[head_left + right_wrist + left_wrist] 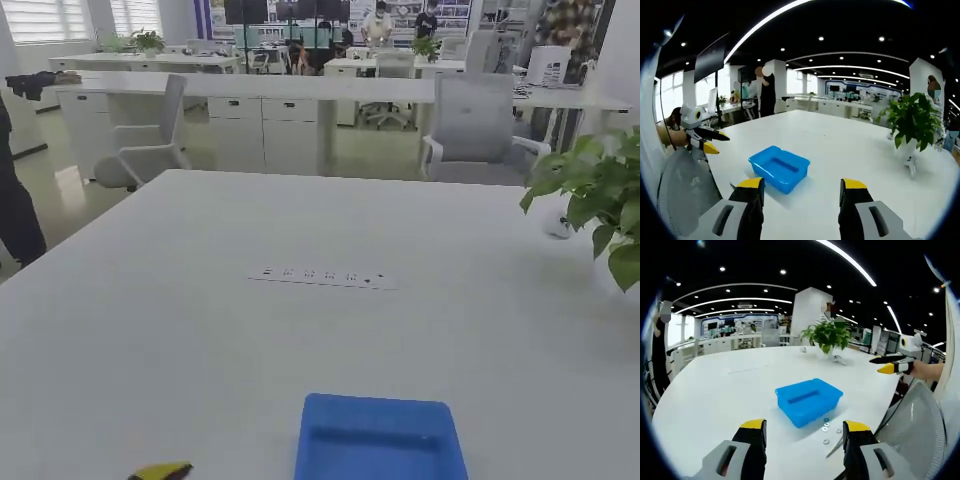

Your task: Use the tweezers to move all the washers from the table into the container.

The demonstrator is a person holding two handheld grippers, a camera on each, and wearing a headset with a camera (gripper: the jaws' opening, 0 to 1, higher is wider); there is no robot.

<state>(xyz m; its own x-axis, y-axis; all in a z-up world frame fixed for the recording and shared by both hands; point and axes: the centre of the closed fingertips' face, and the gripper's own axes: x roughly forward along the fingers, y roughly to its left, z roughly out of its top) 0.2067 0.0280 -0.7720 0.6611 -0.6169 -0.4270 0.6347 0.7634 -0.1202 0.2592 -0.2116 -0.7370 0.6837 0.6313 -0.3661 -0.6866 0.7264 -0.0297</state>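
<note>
Nothing of the task looks done yet. In the left gripper view a few washers (826, 425) lie loose on the white table (715, 390), just beside the near right corner of the blue container (809, 399). What shows of the container's inside looks bare, though its floor is partly hidden by the wall. A thin metal sliver, probably the tweezers (835, 449), lies on the table near the washers, close to that view's right jaw and not touched by either jaw.

The left gripper (805, 426) has its jaws spread wide apart and carries nothing. The right gripper (802, 184) is likewise released and empty, hanging above the table with the container in front of it. Each gripper appears at the edge of the other's view, held up and well apart from the container.

In the head view, the container sits at the near edge of the table, with a gripper's yellow tip (160, 470) to its left.

By my judgement every step is left: picking up the tweezers, then carrying each washer into the container.
</note>
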